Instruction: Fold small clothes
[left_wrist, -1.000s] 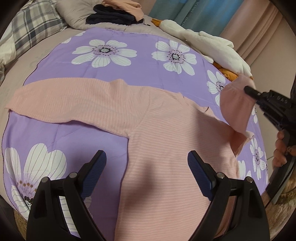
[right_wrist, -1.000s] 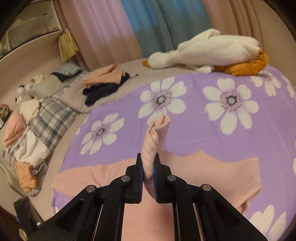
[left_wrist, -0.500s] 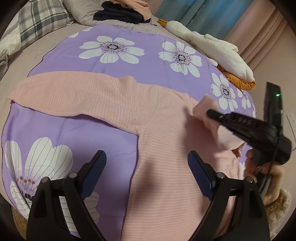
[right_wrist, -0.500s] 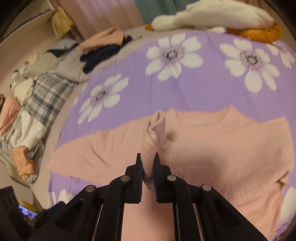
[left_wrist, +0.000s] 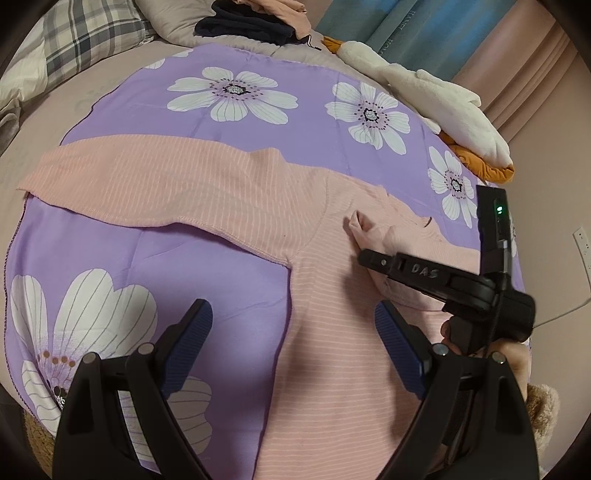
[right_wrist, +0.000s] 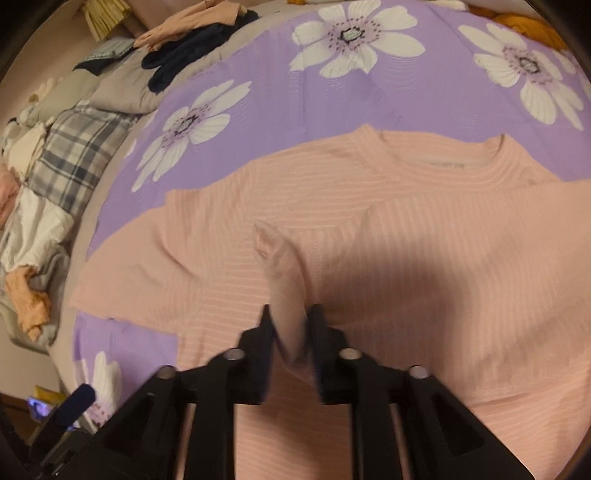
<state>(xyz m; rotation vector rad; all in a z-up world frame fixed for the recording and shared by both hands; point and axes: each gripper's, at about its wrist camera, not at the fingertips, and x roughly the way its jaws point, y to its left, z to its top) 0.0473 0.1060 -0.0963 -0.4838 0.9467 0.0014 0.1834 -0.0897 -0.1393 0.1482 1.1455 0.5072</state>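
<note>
A pink striped long-sleeved top (left_wrist: 332, 350) lies flat on the purple flowered cloth (left_wrist: 258, 122), its left sleeve stretched out to the left. The right sleeve's end (right_wrist: 277, 258) is folded across the chest. My right gripper (right_wrist: 291, 312) is low over the chest and its jaws are opening. The sleeve end (left_wrist: 364, 225) still stands between them, and the pads have parted from it. In the left wrist view the right gripper (left_wrist: 364, 256) comes in from the right, held by a hand. My left gripper (left_wrist: 291, 308) hovers wide open over the top's left side, holding nothing.
A white and orange plush goose (left_wrist: 443, 99) lies along the far right edge. Folded dark and pink clothes (left_wrist: 251, 22) sit on a grey cushion at the back, beside a plaid pillow (left_wrist: 85, 37). Loose clothes (right_wrist: 29, 258) are heaped off the bed's left side.
The right gripper has come down and to the left, carrying the right sleeve over the chest, and its jaws have parted. The left gripper has stayed where it was.
</note>
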